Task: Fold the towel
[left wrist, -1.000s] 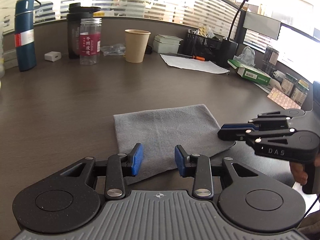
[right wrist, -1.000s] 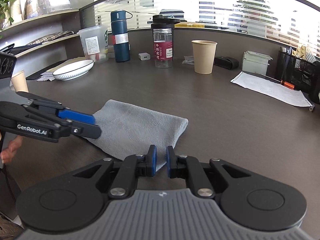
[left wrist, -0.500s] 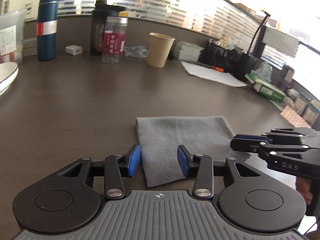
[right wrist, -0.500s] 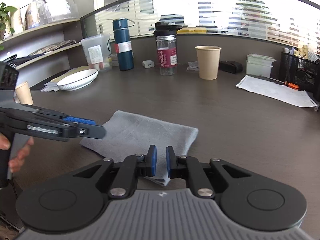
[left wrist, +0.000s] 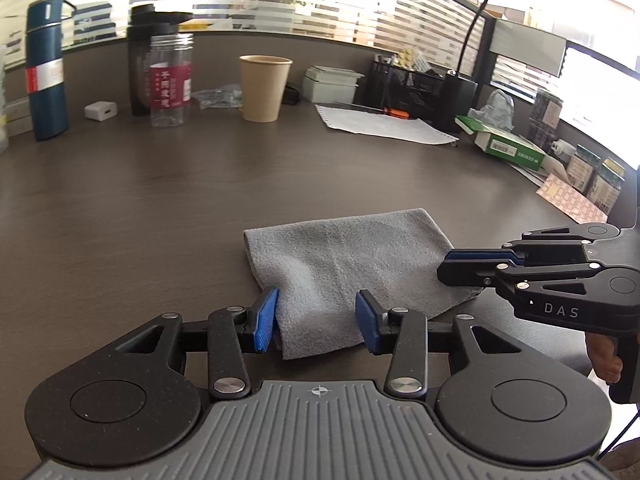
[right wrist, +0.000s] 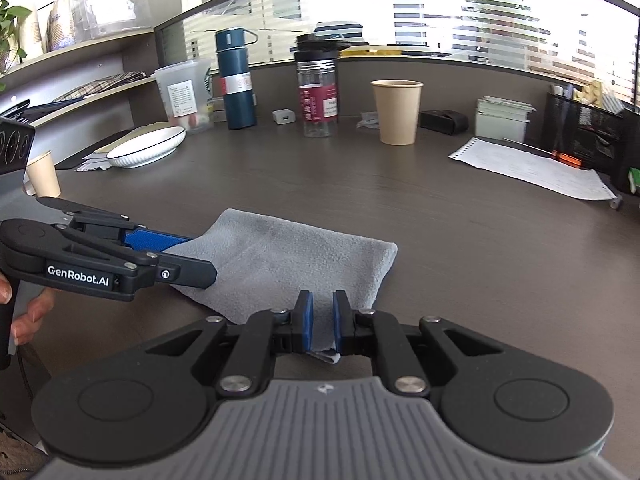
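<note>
A grey towel (left wrist: 348, 264) lies folded on the dark desk, also in the right wrist view (right wrist: 288, 256). My left gripper (left wrist: 316, 322) is open, its blue pads either side of the towel's near left corner. My right gripper (right wrist: 320, 322) has its jaws nearly closed with the towel's near right corner between the pads; whether they pinch the cloth I cannot tell. The right gripper shows in the left wrist view (left wrist: 452, 264) at the towel's right edge. The left gripper shows in the right wrist view (right wrist: 188, 258) over the towel's left edge.
Along the back of the desk stand a blue flask (left wrist: 44, 72), a clear jar with a red label (left wrist: 170, 80), a paper cup (left wrist: 264, 88) and a sheet of paper (left wrist: 380, 124). A white plate (right wrist: 148, 146) sits at the left.
The left gripper has swung and moved forward so its pads straddle the towel's near corner. The right gripper has stayed at its corner with the same narrow gap.
</note>
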Motion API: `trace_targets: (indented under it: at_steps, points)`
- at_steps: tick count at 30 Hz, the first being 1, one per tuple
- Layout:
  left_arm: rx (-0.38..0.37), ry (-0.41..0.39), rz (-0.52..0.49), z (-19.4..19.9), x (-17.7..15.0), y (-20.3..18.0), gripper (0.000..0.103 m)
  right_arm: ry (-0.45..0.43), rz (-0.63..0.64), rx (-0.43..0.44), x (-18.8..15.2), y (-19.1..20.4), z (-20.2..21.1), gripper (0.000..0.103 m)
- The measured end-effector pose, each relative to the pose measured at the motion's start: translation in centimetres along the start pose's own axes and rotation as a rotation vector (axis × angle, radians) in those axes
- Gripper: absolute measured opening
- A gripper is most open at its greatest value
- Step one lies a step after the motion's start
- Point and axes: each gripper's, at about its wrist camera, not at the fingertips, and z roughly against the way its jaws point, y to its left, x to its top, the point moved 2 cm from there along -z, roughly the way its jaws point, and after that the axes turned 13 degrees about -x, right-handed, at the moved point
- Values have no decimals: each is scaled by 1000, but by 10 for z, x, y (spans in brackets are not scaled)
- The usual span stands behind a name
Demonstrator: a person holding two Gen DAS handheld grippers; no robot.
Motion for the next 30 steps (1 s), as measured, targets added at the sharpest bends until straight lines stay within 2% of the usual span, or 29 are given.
trace_targets:
  at_steps: [9,12,17,23,25,30]
  points:
    - [-19,-6,1,-14,1,-18,51,-6,-29,-25,-5,-38,4,12]
    - [-10,-22,35,-11,2,-12,51,-18,-49,-22,-3,-42,6,17]
    - [-5,-98,79,2,15,-5,51,-54,-56,-25,4,-44,13,17]
    - [-70,-138,111,-18,33,-9,52,-42,-99,-75,14,-47,-6,17]
    - [-78,-129,124,-29,35,-9,52,-30,-121,-94,18,-50,-15,17]
    - [-68,-92,157,-47,32,0,52,-2,-136,-78,21,-52,-31,17]
